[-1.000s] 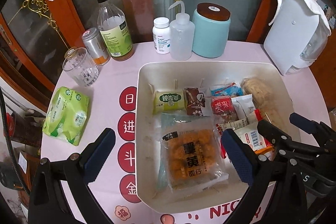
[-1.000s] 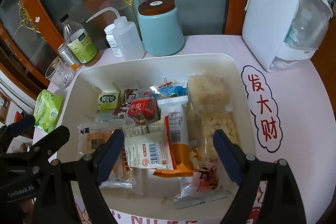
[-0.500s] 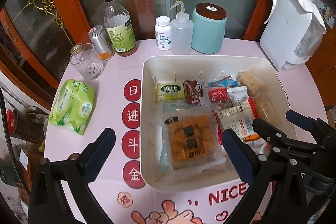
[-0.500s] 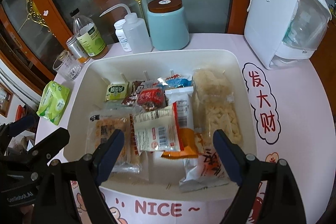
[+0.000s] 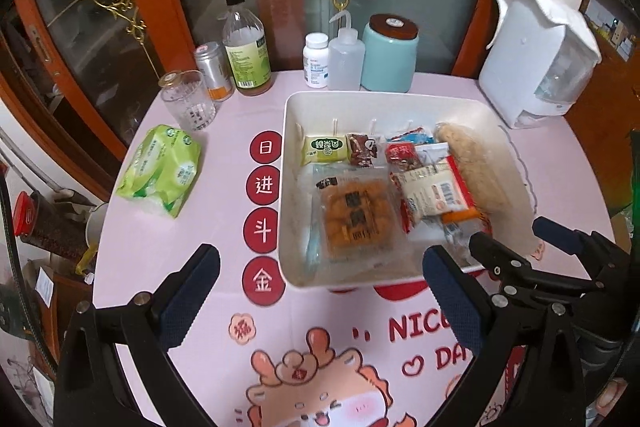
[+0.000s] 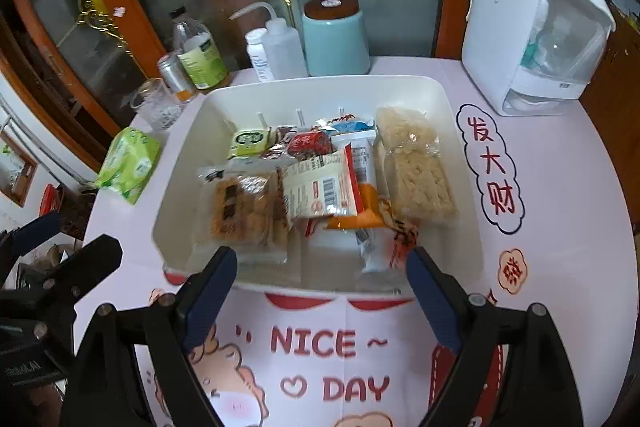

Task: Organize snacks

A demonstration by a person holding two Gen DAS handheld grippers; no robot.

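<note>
A white bin [image 5: 294, 107] [image 6: 460, 131] on the pink table holds several snack packs: an orange cake pack [image 5: 354, 215] [image 6: 240, 211], a barcode pack [image 5: 434, 193] [image 6: 320, 187], a green pack [image 5: 324, 149] [image 6: 250, 142] and a rice-crisp pack [image 5: 476, 167] [image 6: 416, 171]. My left gripper [image 5: 316, 299] is open and empty, above the table in front of the bin. My right gripper [image 6: 320, 299] is open and empty, just in front of the bin; it also shows at the right of the left wrist view [image 5: 560, 251].
A green tissue pack [image 5: 162, 171] [image 6: 128, 163] lies left of the bin. A glass [image 5: 188, 99], can [image 5: 212, 71], bottle [image 5: 244, 47], pill bottle [image 5: 316, 59], squeeze bottle [image 5: 346, 57] and teal jar [image 5: 390, 53] stand behind. A white dispenser [image 5: 536, 59] [image 6: 532, 27] stands right.
Both grippers have drawn back and up from over the bin toward the table's near edge. They stay open and empty. The snacks in the bin have not moved.
</note>
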